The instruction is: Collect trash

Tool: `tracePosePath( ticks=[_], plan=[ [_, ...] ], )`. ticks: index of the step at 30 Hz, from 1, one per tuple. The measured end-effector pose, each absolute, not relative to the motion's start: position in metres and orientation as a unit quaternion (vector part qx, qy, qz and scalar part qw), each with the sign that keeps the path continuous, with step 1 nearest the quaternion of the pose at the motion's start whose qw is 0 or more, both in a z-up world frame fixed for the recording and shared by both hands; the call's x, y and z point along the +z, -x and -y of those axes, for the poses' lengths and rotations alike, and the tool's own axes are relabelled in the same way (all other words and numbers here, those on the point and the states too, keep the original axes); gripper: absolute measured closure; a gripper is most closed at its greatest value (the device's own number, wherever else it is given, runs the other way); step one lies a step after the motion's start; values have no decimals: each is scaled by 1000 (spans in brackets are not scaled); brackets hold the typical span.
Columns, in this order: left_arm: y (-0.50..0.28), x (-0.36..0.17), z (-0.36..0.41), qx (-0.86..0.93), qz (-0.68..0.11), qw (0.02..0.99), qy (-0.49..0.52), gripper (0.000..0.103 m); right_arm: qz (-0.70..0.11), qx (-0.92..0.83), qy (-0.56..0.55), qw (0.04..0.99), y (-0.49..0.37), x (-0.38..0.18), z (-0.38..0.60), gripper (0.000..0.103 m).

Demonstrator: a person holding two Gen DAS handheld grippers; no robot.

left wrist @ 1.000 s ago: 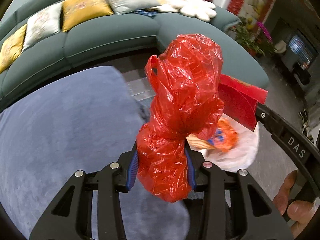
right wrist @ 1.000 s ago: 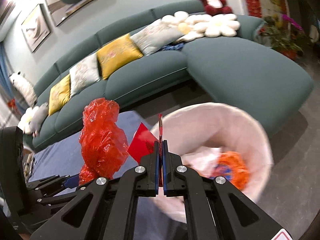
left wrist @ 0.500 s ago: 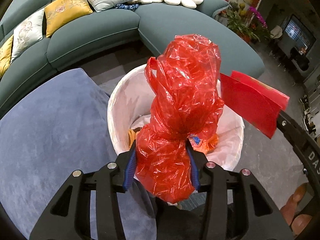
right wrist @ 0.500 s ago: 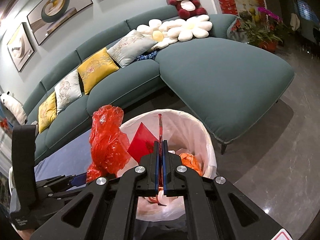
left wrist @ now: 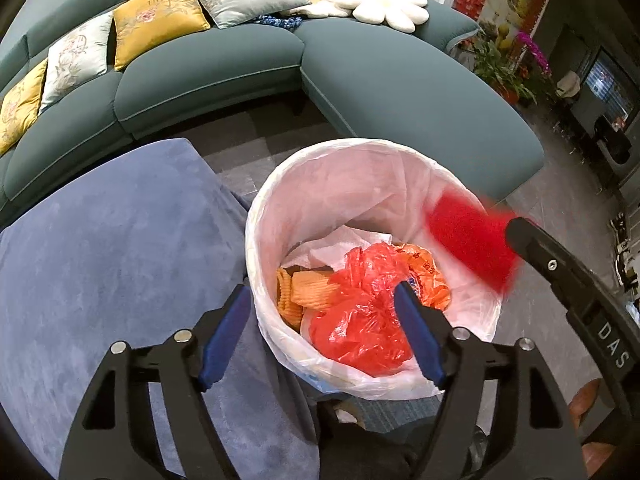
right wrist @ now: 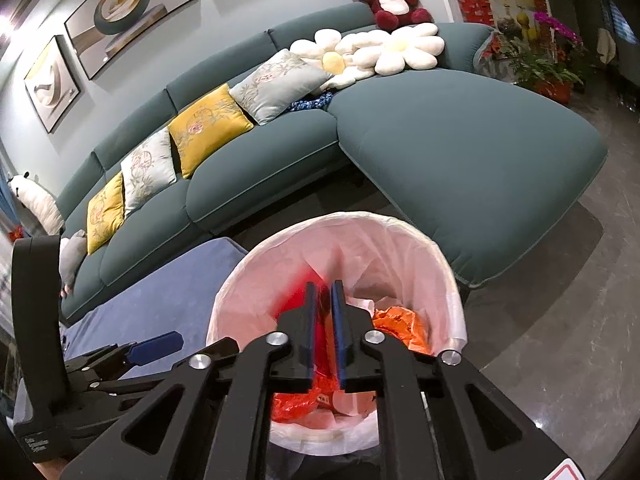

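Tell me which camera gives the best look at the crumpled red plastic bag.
The left wrist view. It looks down into the lined trash bin and shows the red plastic bag lying on the trash, between the open left gripper fingers. In the right wrist view, the right gripper hides most of it; only red-orange scraps show below.

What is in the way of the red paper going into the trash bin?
Nothing I can see. The blurred red paper is at the tip of the right tool, over the trash bin, which has no lid and room above the trash inside.
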State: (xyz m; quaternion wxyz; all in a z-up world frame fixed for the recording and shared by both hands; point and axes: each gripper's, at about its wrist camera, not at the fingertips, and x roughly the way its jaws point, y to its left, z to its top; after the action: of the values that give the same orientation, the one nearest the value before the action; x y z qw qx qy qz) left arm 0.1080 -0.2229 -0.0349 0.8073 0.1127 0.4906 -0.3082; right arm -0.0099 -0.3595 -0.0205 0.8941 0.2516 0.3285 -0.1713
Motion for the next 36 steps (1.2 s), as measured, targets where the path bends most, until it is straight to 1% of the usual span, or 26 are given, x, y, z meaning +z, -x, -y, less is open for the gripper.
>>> tracePosePath(
  ticks=[2, 5, 9, 11, 15, 21, 25, 26, 30, 32, 35, 36],
  plan=[
    [-108, -35, 223, -307, -490, 808, -118, 32, -332, -171, -247, 894, 8, -20, 357, 85],
    [-106, -34, 220, -305, -486, 810, -121, 29, -334, -170, -240, 895, 7, -18, 353, 78],
    [-106, -32, 215, -300, -484, 813, -118, 28, -338, -169, -234, 896, 6, -14, 349, 76],
    [-104, -30, 213, -298, -481, 816, -117, 28, -340, -168, -228, 897, 5, -11, 346, 72],
    [-102, -25, 205, -293, -477, 821, -114, 28, -341, -167, -218, 899, 7, -6, 340, 69],
    [-97, -17, 196, -285, -470, 828, -115, 28, -353, -167, -198, 899, 12, 3, 327, 58],
    [-92, -12, 186, -277, -468, 832, -109, 24, -361, -166, -192, 898, 20, 7, 319, 51],
    [-90, -12, 184, -275, -467, 834, -107, 23, -362, -169, -189, 897, 22, 8, 318, 46],
    [-86, -10, 176, -261, -462, 841, -107, 21, -370, -177, -169, 896, 28, 12, 310, 36],
    [-84, -9, 172, -255, -462, 842, -106, 19, -375, -177, -161, 895, 30, 13, 306, 27],
    [-78, -7, 168, -244, -456, 849, -107, 16, -382, -171, -158, 894, 32, 14, 302, 20],
    [-77, -7, 166, -240, -456, 850, -106, 15, -386, -171, -156, 893, 33, 13, 301, 19]
  ],
)
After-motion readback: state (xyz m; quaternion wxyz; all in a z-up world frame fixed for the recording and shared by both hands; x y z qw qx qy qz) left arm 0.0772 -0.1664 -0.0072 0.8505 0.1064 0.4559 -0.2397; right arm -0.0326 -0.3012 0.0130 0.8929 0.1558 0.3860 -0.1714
